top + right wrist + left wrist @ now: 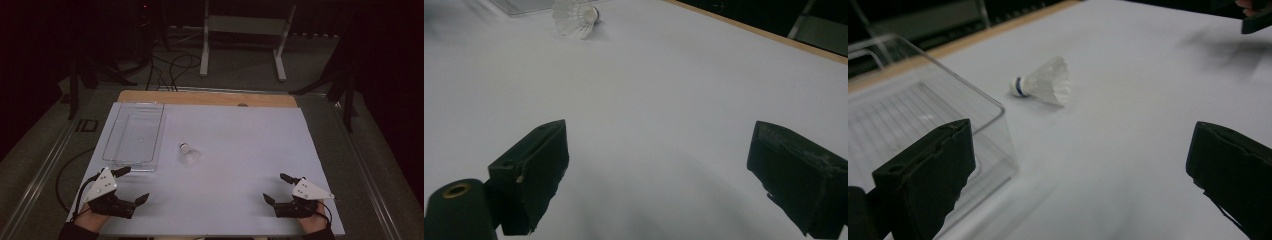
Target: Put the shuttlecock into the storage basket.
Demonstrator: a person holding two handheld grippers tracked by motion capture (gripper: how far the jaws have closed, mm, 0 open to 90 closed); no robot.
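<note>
Nearest, the left tongs [131, 185] and right tongs [281, 188] are held wide apart and empty over the near edge of the white table [240, 145]. Farther on, a white shuttlecock [189, 154] is seen lying on its side, just beside a clear plastic tray [134, 134].

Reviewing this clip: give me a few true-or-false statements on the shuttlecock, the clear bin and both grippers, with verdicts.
1. The shuttlecock lies inside the clear bin. False: it lies on the white table cover, beside the bin.
2. The left gripper has its jaws apart and holds nothing. True.
3. The right gripper grips the shuttlecock. False: its jaws are open and empty, at the near right of the table.
4. The shuttlecock lies on its side. True.
5. The clear bin holds nothing. True.
</note>
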